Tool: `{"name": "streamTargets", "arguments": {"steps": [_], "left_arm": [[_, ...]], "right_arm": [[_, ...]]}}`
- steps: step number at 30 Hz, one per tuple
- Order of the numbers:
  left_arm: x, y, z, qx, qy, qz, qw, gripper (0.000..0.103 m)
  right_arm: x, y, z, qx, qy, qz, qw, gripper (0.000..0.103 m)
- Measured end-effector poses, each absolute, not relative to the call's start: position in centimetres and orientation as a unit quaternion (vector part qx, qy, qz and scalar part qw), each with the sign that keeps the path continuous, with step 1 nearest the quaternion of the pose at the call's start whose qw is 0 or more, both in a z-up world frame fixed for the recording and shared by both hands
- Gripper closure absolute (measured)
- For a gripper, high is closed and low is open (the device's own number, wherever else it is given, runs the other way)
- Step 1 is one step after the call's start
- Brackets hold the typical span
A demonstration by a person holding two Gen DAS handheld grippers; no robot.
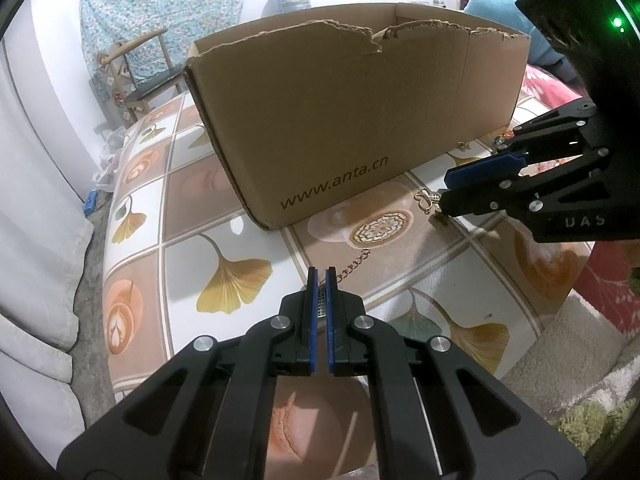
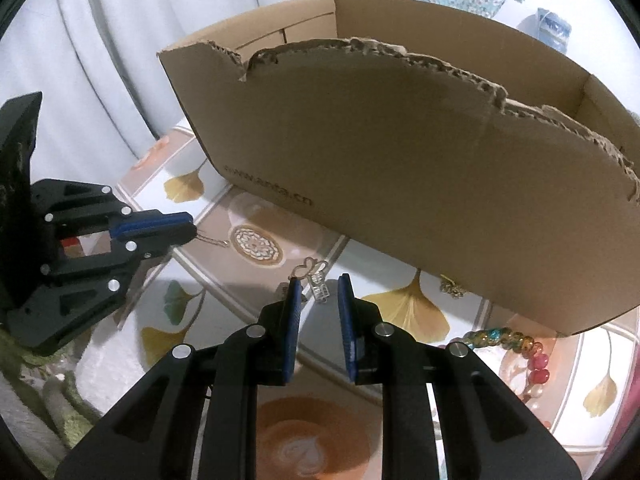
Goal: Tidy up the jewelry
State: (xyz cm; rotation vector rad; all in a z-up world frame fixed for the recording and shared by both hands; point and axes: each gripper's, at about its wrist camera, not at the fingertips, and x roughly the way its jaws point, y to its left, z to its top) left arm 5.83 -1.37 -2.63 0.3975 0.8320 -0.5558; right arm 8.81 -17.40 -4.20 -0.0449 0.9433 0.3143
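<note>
The left gripper [image 1: 321,276] has its jaws closed on one end of a thin gold chain bracelet with a butterfly charm [image 1: 426,199]; the chain lies across the desk [image 1: 180,216], which is covered w/ a ginkgo-leaf and coffee-print cloth. The right gripper [image 2: 318,286] has its jaws part open around the butterfly end, not pressing it. Behind, at the far side, stands a brown cardboard box w/ torn top edge [image 1: 360,112], printed "www.anta.cn". On the right gripper body, letters "UAS" are readable. A colourful glass-bead bracelet [image 2: 516,344] lies near the box's right corner.
</note>
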Motion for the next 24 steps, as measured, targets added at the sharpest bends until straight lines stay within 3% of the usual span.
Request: {"name": "streamTargets", "arguments": {"steps": [11,24], "left_arm": [[5.9,-1.4,-2.6,0.19,0.396,-0.264,0.859,0.1],[6.0,-1.4,-2.6,0.191,0.395,-0.264,0.859,0.1]], "right_arm": [[9.1,-17.6,-4.2,-0.03,0.456,0.148,0.877,0.097],[7.5,-19.1,-4.2,-0.01,0.468,0.133,0.874,0.1]]}}
